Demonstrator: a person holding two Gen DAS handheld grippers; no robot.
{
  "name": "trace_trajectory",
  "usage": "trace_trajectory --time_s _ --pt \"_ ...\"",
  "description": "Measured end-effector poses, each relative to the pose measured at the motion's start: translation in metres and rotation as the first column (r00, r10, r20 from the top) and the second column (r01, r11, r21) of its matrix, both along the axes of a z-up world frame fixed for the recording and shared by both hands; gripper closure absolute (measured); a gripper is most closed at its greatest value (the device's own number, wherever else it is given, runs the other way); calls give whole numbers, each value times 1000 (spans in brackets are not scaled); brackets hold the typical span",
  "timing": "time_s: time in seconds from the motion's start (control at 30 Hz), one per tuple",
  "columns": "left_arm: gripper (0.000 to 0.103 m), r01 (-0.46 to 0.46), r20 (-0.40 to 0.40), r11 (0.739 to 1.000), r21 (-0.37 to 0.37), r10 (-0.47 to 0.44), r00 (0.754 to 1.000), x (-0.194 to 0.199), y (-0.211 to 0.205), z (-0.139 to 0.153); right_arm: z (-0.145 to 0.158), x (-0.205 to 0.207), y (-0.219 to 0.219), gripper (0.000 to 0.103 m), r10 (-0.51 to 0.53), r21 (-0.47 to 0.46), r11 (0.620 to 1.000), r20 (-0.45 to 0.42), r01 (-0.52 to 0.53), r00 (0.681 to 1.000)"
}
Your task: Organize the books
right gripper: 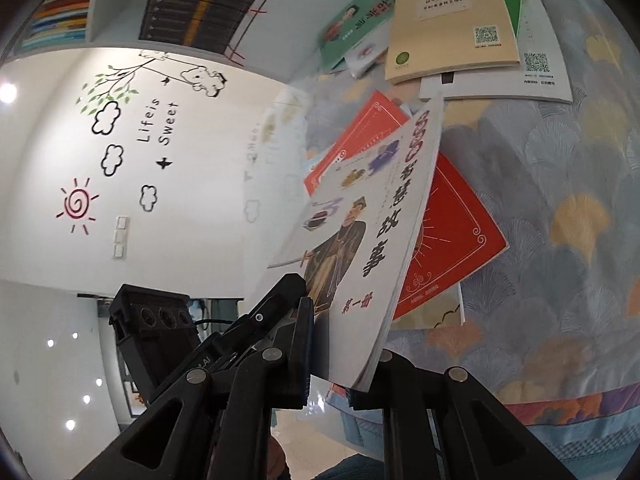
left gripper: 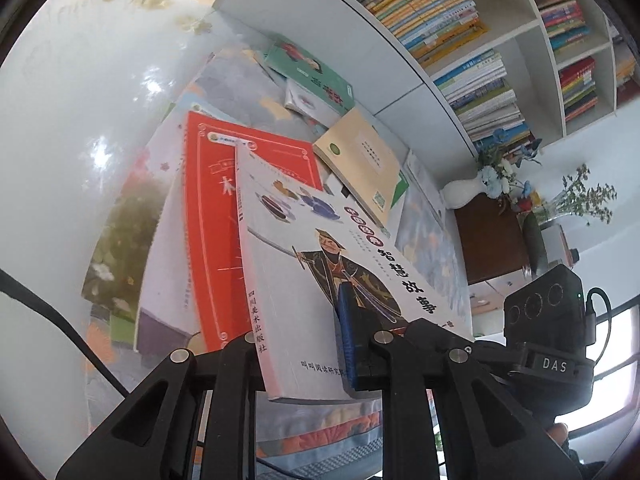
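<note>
Bookcase (left gripper: pixel 532 28), white, fills the far side: several cubbies packed tight with spines, too many to count. It looks like the destination for the loose books, though that is only a judgement.

Table under a patterned cloth (right gripper: pixel 560 240), blue-grey fan motifs. The loose books lie scattered on it, flat and overlapping, not squared to each other, which reads as an unsorted heap waiting to be gathered.

Count of loose books on the cloth, as far as the two views allow:
- one red book (right gripper: pixel 452 248), flat, directly under the held book
- one tan book (right gripper: pixel 448 24), back cover up with a code square, resting on others
- one green-cover book (left gripper: pixel 310 72) near the shelf foot
- at least two white ones part-hidden under the tan book; the exact number cannot be told

Held item: one white storybook (left gripper: pixel 312 264) with a robed figure on the cover, raised and tilted above the red book, clear of the cloth.

Left gripper (left gripper: pixel 308 360): jaws narrow, clamped on the storybook's lower edge near the spine. Right gripper (right gripper: pixel 332 372): jaws narrow too, pinching the same book at its page edge. Two grips on opposite edges likely keep the thin, floppy cover from sagging during carrying.

Two flower vases (left gripper: pixel 464 192) sit on a side cabinet, away from the work.
</note>
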State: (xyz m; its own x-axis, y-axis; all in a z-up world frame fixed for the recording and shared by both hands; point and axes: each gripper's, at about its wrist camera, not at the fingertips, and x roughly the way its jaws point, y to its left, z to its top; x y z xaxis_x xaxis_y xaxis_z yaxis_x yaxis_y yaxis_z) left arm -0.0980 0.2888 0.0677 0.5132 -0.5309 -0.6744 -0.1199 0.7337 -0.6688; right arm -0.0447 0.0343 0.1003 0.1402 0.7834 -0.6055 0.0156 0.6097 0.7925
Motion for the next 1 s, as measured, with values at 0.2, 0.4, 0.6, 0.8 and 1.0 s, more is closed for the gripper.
trace_trajectory --time_s 0.2,0.4,0.6,0.8,1.0 --pt "83 26 -21 1000 -15 -26 999 -9 6 -29 -19 2 17 91 -29 -78 997 -99 22 995" --pt "73 20 -89 1000 -20 -22 996 -10 12 -51 -52 2 2 91 -160 -1 986 -279 166 947" --pt "56 7 -160 988 157 19 987 -6 5 -55 -70 8 -2 68 -196 -139 978 -349 156 916" --pt "1 -7 -128 972 235 38 991 -18 -1 -46 -71 1 -36 0 -393 -71 916 -364 395 845" --pt "1 -70 -199 955 288 131 971 -22 14 -56 -62 -1 -60 0 -410 -107 912 -305 397 860"
